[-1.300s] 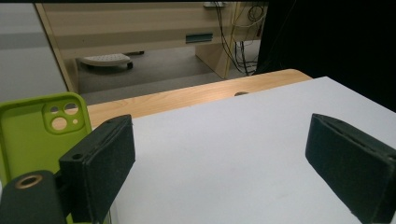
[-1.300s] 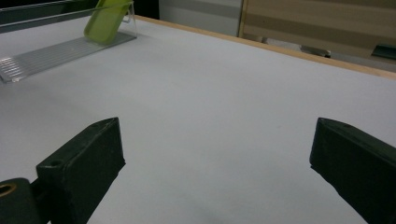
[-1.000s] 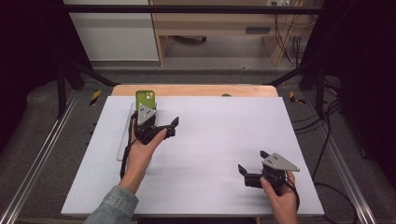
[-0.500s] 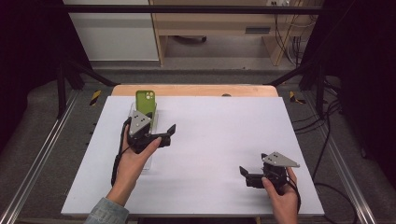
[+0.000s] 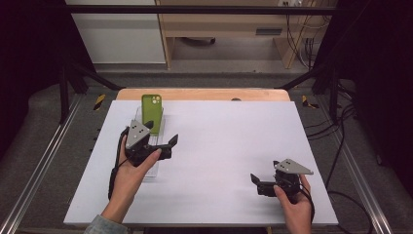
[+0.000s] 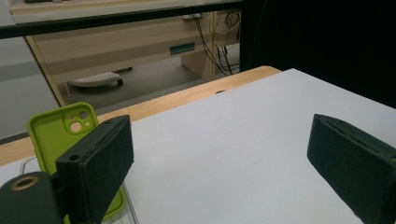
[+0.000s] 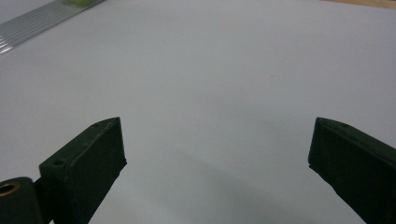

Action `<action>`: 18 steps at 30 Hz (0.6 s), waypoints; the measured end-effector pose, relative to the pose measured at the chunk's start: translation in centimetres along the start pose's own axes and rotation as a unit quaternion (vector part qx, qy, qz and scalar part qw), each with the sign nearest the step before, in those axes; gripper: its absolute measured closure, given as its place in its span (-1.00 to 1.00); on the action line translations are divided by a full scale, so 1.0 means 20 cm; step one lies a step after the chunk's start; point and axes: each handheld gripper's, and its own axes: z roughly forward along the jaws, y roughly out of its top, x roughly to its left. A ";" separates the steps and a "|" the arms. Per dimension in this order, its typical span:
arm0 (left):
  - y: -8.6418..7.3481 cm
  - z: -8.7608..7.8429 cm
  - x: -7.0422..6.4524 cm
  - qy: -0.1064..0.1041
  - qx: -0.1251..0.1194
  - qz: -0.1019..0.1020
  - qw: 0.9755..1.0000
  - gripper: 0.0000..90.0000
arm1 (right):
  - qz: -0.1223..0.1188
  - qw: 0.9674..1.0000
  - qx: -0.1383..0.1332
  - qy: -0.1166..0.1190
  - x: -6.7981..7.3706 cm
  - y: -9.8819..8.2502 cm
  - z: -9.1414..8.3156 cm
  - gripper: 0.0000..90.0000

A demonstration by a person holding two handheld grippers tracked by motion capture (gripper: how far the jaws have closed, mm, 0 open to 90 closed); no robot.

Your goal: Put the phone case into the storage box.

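Green phone case stands beyond the spread left gripper; right gripper spread too.

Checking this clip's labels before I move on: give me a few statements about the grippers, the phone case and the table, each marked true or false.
1. The left gripper has its jaws open with nothing between them. True.
2. The green phone case lies near the right gripper. False: it lies at the far left of the white table, just beyond the left gripper.
3. The right gripper is shut on the case. False: its jaws stand wide apart over bare table.
4. The phone case lies on a clear tray. True.
5. Both grippers are held in a person's hands. True.
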 end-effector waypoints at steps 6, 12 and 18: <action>0.00 -0.05 0.01 -0.001 -0.008 0.006 1.000 -0.87 | 0.001 1.000 0.002 0.000 0.00 0.00 0.00 -0.91; -0.02 -0.10 0.04 0.002 -0.021 0.000 1.000 -0.90 | 0.001 1.000 0.002 -0.001 0.00 0.00 0.00 -0.91; -0.03 -0.16 0.06 0.004 -0.032 -0.009 0.999 -0.91 | 0.002 1.000 0.003 -0.001 0.00 0.00 0.00 -0.91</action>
